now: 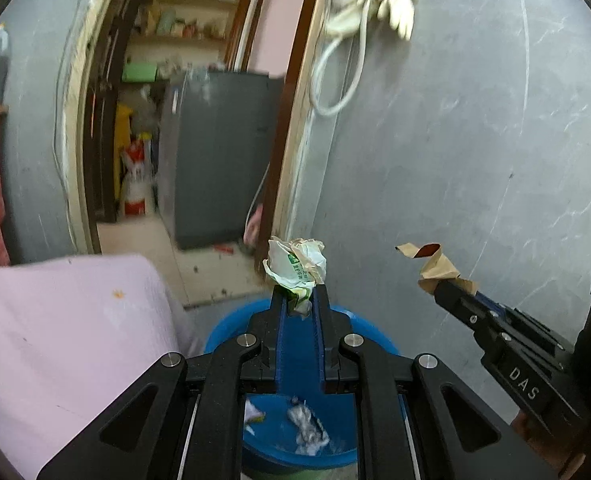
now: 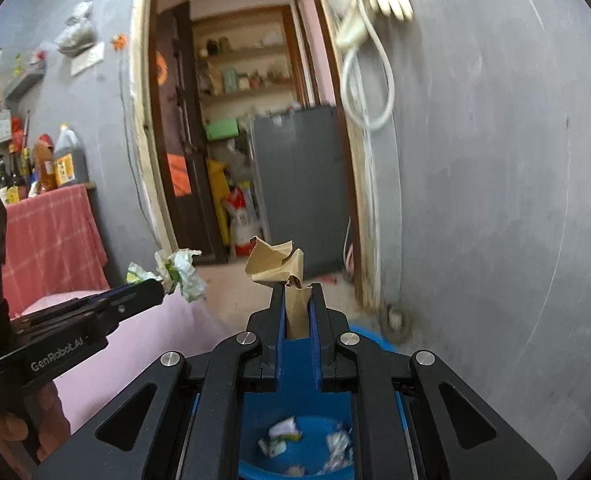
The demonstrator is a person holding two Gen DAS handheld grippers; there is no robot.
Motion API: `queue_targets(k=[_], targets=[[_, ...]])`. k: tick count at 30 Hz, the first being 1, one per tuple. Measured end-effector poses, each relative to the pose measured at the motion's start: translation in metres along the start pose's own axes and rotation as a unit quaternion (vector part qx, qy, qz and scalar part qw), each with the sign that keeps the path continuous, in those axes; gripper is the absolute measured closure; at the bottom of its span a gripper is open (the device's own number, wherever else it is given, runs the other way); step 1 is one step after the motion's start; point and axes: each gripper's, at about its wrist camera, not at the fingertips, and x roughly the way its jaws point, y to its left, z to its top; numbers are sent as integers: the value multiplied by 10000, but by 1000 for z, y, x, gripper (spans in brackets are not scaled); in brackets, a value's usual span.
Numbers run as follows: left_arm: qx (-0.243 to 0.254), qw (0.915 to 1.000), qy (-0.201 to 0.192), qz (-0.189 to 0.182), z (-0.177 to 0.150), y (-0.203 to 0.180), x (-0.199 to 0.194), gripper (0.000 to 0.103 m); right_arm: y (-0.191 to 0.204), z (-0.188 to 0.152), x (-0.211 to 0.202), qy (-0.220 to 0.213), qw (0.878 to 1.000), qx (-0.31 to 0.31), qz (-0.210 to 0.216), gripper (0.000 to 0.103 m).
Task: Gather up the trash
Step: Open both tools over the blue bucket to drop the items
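Above the blue bin [image 1: 223,328], both fingers pinching upright crumpled papers: white wrapper [image 1: 295,266]; brown scrap [image 2: 275,266].

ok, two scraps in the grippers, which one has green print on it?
The crumpled white wrapper clamped in the left gripper. It carries green print; the scrap in the right gripper is plain brown paper.
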Motion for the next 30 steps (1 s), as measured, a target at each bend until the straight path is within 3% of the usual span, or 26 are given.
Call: queue_targets(k=[7, 11, 14, 15, 19, 23, 27, 29, 30], targets=[[-89, 9982, 600, -41, -11, 7, 38, 92, -15, -14, 24, 551, 9978, 361, 30, 91], [-185, 9951, 963, -85, -18, 13, 56, 86, -22, -20, 37, 831, 9952, 520, 65, 89], [-264, 9937, 1084, -79, -20, 19, 62, 76, -22, -20, 43, 917, 9942, 557, 43, 86], [-281, 9937, 1082, -78, -21, 19, 60, 75, -22, -20, 45, 930, 9940, 570, 32, 81], [-316, 9939, 1052, -62, -21, 24, 54, 71, -21, -19, 46, 921, 9941, 577, 32, 80], [-361, 9962, 789, -5, -15, 30, 37, 55, -14, -11, 35, 665, 9968, 443, 24, 77], [-395, 9982, 421, 175, -5, 37, 9, 38, 2, 3, 21, 317, 9992, 233, 22, 64], [-381, 9983, 257, 351, -1, 43, -5, 15, 11, 10, 14, 160, 9997, 161, 62, 60], [-371, 9981, 129, 473, 0, 46, -14, 12, 15, 13, 11, 101, 9998, 123, 83, 56]])
